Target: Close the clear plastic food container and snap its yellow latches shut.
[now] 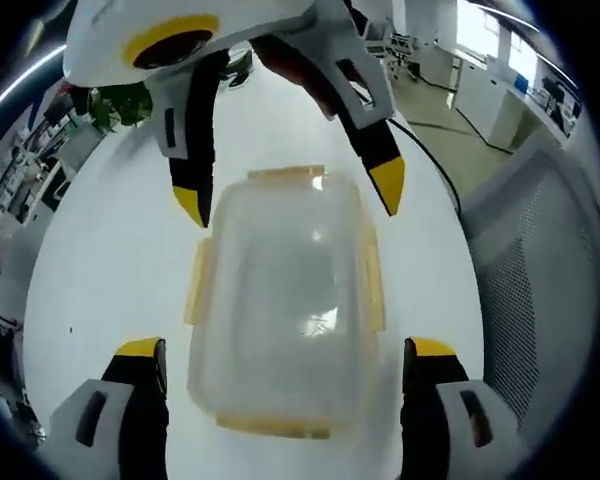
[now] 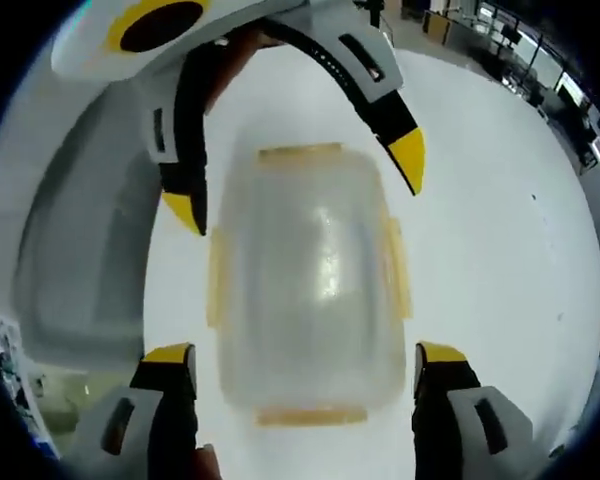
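Note:
A clear plastic container with its lid resting on top lies on the white table. Yellow latches stick out along all of its sides; whether any is snapped down I cannot tell. My left gripper is open, its jaws standing on either side of the container's near end. The right gripper faces it from the far end, also open, with its yellow tips beside the far corners. In the right gripper view the container lies between my right gripper and the left gripper.
The white table has a curved edge. A grey mesh chair stands just past that edge, and shows again as the chair. A hand holds the right gripper. Desks and a plant stand further back.

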{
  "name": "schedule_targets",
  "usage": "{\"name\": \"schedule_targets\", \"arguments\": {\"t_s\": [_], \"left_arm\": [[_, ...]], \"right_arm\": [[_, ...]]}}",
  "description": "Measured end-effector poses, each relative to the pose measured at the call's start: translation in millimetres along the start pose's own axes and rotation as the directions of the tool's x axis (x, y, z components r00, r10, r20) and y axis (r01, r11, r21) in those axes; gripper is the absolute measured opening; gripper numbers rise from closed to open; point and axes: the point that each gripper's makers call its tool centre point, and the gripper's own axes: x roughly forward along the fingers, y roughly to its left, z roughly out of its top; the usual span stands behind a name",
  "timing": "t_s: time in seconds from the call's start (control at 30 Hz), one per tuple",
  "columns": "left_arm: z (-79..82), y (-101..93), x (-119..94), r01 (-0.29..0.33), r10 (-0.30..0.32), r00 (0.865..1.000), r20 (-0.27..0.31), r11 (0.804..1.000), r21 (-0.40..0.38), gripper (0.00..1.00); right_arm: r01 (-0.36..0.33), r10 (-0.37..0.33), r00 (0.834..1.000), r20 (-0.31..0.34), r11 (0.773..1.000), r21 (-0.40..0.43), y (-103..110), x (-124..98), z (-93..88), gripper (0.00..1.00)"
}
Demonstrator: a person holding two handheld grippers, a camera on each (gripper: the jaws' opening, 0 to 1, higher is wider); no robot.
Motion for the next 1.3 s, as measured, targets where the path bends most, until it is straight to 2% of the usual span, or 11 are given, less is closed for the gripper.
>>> {"name": "schedule_targets", "arguments": {"t_s": [0.3, 0.37, 0.5, 0.6, 0.73, 0.93, 1.3], "left_arm": [[-6.2, -3.5, 7.8, 0.015, -0.014, 1.000, -0.027, 1.000, 0.009, 0.99], [-7.4, -4.3, 10.0, 0.015, -0.015, 0.999, -0.034, 1.000, 0.014, 0.99], [-10.4, -3.9, 13.4, 0.008, -0.007, 0.999, -0.044, 0.999, 0.032, 0.99], [-11.8, -5.3, 14.5, 0.018, -0.016, 0.999, -0.046, 1.000, 0.026, 0.99], [-14.0, -4.5, 15.2, 0.015, -0.013, 0.999, -0.053, 0.999, 0.037, 0.98], [-15.1, -1.4, 13.8, 0.011, -0.008, 0.998, -0.059, 0.999, 0.044, 0.90], [-15.2, -1.3, 14.2, 0.013, -0.010, 0.998, -0.060, 0.999, 0.048, 0.89]], "right_arm": [[0.040, -0.041, 0.999, -0.011, 0.999, -0.007, -1.0, 10.0, -1.9, 0.92], [0.051, -0.051, 0.998, -0.033, 0.999, -0.013, -2.6, 13.3, -6.5, 0.92], [0.063, -0.063, 0.998, -0.020, 0.998, -0.007, -3.4, 13.2, -4.2, 0.91], [0.065, -0.066, 0.997, -0.035, 0.997, -0.028, -2.8, 14.6, -5.9, 0.91], [0.072, -0.073, 0.997, -0.030, 0.997, -0.014, -6.1, 13.4, -4.8, 0.87], [0.072, -0.073, 0.996, -0.045, 0.997, -0.023, -5.0, 14.2, -5.3, 0.86], [0.075, -0.077, 0.995, -0.058, 0.997, -0.024, -5.2, 13.7, -6.0, 0.85]]}}
